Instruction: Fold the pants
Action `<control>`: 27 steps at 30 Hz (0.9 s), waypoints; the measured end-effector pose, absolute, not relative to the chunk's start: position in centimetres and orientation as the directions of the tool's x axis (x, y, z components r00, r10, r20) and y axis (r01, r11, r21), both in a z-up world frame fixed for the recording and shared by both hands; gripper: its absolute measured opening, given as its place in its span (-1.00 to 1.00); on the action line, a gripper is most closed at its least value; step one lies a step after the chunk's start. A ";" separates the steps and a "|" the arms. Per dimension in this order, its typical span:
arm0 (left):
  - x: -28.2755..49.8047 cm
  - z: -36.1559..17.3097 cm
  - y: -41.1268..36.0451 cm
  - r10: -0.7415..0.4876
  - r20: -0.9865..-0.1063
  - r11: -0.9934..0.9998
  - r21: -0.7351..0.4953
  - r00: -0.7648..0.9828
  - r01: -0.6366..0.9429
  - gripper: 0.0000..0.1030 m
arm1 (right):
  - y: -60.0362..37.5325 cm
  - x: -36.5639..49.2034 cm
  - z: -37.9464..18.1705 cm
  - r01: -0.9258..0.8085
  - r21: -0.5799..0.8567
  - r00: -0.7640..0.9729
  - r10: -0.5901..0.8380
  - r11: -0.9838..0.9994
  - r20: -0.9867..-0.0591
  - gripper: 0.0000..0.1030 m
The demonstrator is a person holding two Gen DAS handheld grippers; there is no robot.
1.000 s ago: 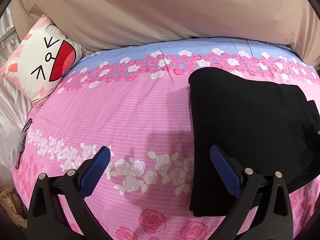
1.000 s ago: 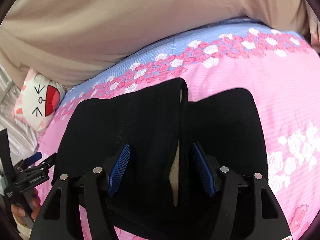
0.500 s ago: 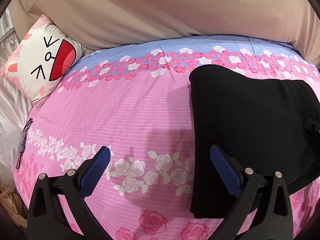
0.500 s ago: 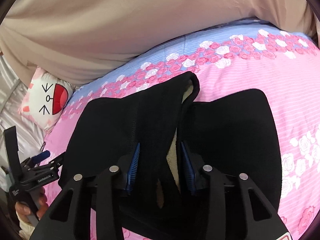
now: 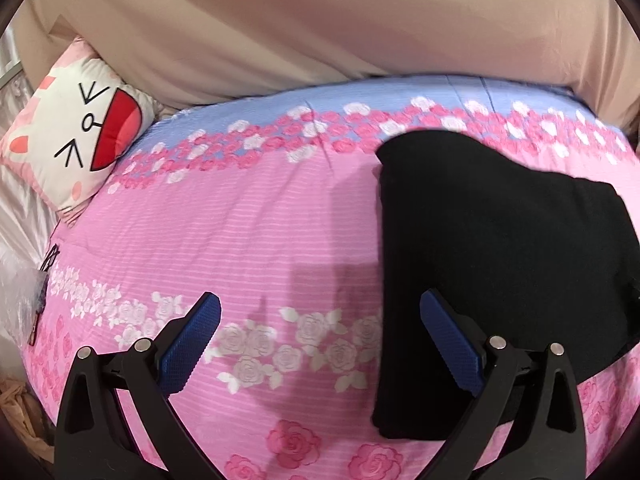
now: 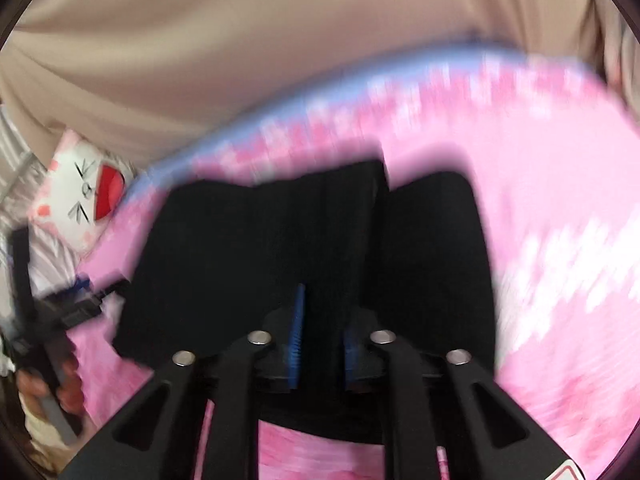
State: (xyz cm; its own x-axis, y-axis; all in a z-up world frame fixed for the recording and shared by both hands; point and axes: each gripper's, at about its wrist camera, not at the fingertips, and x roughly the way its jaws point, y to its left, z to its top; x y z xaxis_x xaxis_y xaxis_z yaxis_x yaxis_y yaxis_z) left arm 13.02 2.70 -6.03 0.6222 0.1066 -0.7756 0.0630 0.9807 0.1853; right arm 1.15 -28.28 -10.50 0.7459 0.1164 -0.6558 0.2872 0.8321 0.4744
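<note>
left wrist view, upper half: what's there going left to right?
Cat pillow → bare pink floral bedspread → black pants. The beige sheet spans the whole back, so it has no place in the order.

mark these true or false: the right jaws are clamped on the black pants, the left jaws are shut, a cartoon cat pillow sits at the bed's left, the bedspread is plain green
1. The right gripper is clamped on the black pants. True; a ridge of the fabric sits between its jaws, which have just been closing.
2. The left gripper is shut. False; its jaws stand wide open, holding nothing.
3. A cat pillow sits at the left. True.
4. The bedspread is plain green. False; pink with roses.
</note>
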 end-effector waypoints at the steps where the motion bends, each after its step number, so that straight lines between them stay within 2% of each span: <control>1: 13.0 -6.2 2.4 0.122 -0.775 0.977 0.205 0.621 0.064 0.90 | -28.4 0.8 -10.2 0.293 0.479 0.740 0.122 0.827 -0.662 -0.65; 2: 12.8 -5.9 2.2 0.133 -0.765 0.973 0.221 0.630 0.063 0.90 | -28.4 0.4 -9.4 0.297 0.469 0.745 0.105 0.832 -0.659 -0.56; 4: 12.1 -4.8 2.5 0.109 -0.750 0.976 0.205 0.652 0.072 0.90 | -28.6 -0.7 -7.7 0.297 0.425 0.764 0.054 0.855 -0.643 -0.52; 7: 11.5 -3.6 3.1 0.080 -0.741 0.983 0.168 0.667 0.068 0.90 | -30.5 -1.0 -7.3 0.262 0.525 0.781 0.142 0.810 -0.608 -0.49; 9: 11.4 -3.2 3.1 0.059 -0.747 0.987 0.145 0.663 0.075 0.90 | -31.5 0.4 -7.8 0.255 0.542 0.768 0.173 0.801 -0.617 -0.25; 11: 11.3 -3.3 2.7 0.042 -0.756 0.987 0.133 0.653 0.090 0.90 | -31.8 2.2 -8.3 0.266 0.510 0.748 0.159 0.818 -0.645 0.12; 14: 11.0 -3.5 2.0 0.044 -0.763 0.983 0.148 0.645 0.109 0.90 | -31.4 5.8 -10.2 0.232 0.529 0.720 0.222 0.816 -0.658 0.14; 15: 10.8 -3.6 1.7 0.042 -0.765 0.982 0.151 0.643 0.116 0.90 | -30.7 6.5 -10.1 0.221 0.505 0.727 0.205 0.834 -0.656 0.14; 16: 10.7 -3.6 1.7 0.039 -0.767 0.981 0.150 0.640 0.120 0.90 | -30.2 6.8 -10.0 0.203 0.492 0.727 0.207 0.847 -0.655 -0.11; 17: 10.7 -3.7 1.6 0.039 -0.770 0.981 0.150 0.636 0.122 0.90 | -29.5 7.1 -9.4 0.178 0.494 0.726 0.226 0.851 -0.650 -0.64; 18: 10.6 -3.7 1.6 0.039 -0.773 0.981 0.150 0.634 0.122 0.90 | -29.3 6.7 -8.5 0.172 0.486 0.738 0.215 0.857 -0.640 -0.76; 20: 10.6 -3.5 1.6 0.038 -0.774 0.982 0.147 0.632 0.121 0.90 | -29.2 4.8 -5.5 0.150 0.464 0.785 0.179 0.873 -0.593 -0.84; 23: 10.5 -3.1 1.5 0.032 -0.766 0.982 0.144 0.642 0.123 0.90 | -30.0 1.7 -3.5 0.187 0.420 0.816 0.097 0.888 -0.569 -0.85; 25: 10.7 -3.4 1.2 0.021 -0.766 0.982 0.137 0.642 0.130 0.90 | -30.7 1.6 -4.8 0.242 0.381 0.791 0.046 0.892 -0.610 -0.78; 26: 10.9 -3.9 0.8 0.020 -0.775 0.981 0.136 0.631 0.137 0.90 | -31.2 2.4 -6.6 0.266 0.365 0.751 0.046 0.892 -0.659 -0.64; 27: 11.3 -4.6 0.4 0.019 -0.789 0.980 0.137 0.614 0.145 0.90 | -31.9 3.3 -9.2 0.311 0.356 0.689 0.049 0.881 -0.723 -0.62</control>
